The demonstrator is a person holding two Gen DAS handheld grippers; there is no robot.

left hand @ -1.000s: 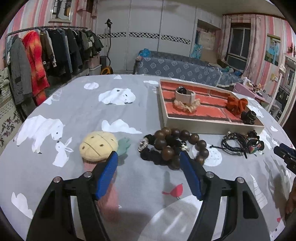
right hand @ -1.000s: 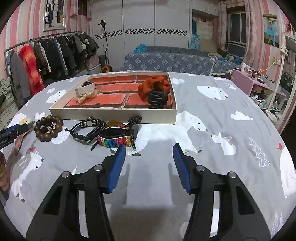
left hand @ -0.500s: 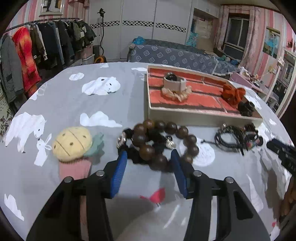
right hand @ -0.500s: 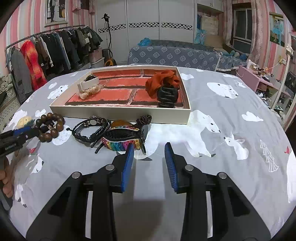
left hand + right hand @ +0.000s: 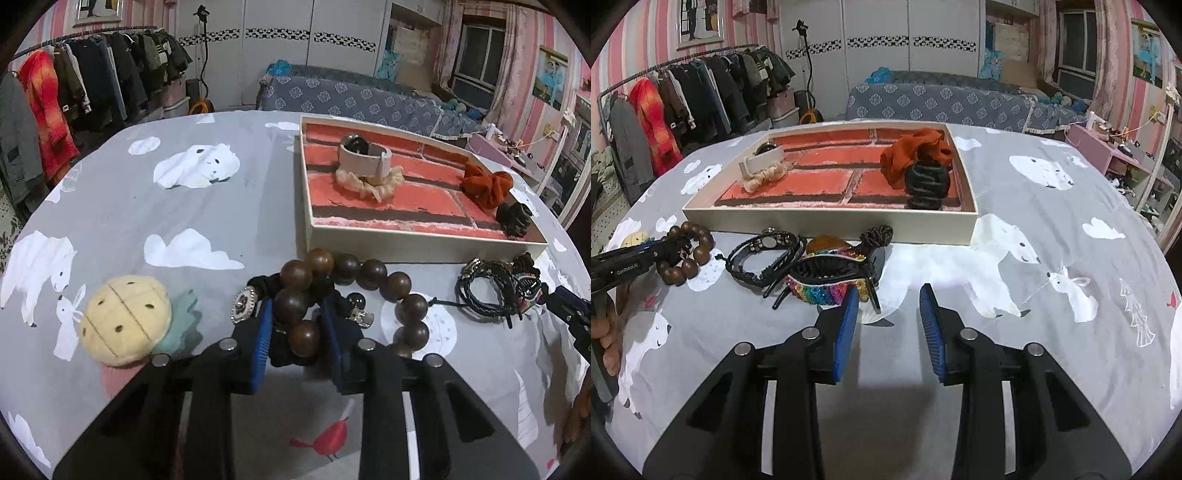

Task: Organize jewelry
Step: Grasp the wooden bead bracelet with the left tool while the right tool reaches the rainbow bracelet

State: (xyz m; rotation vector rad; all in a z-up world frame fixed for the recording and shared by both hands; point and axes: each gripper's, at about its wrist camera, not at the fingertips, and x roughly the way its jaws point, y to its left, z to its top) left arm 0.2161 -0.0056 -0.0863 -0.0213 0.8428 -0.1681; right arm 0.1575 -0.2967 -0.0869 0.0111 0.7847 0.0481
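Note:
A wooden bead bracelet (image 5: pixel 373 269) lies tangled with a black hair tie on the grey cloth, just in front of the cream tray (image 5: pixel 306 221). My left gripper (image 5: pixel 297 306) straddles its near beads. The jaws are closing, with the beads and tie between the pads and a little gap left on the right side. In the right wrist view my right gripper (image 5: pixel 886 291) stands open with nothing in it. Its left fingertip is beside the rainbow hair clip (image 5: pixel 827 284). Black cord bracelets (image 5: pixel 761 258) lie to the left of the clip.
The tray (image 5: pixel 827 221) holds a white band on a cream scrunchie (image 5: pixel 364 158), an orange scrunchie (image 5: pixel 916 151) and a black claw clip (image 5: pixel 925 184). A yellow plush toy (image 5: pixel 125 325) lies left of the beads. A hand (image 5: pixel 609 343) grips the left tool.
My left gripper came forward and down over the beads while its jaws narrowed around them. My right gripper's jaws narrowed and it edged closer to the rainbow clip.

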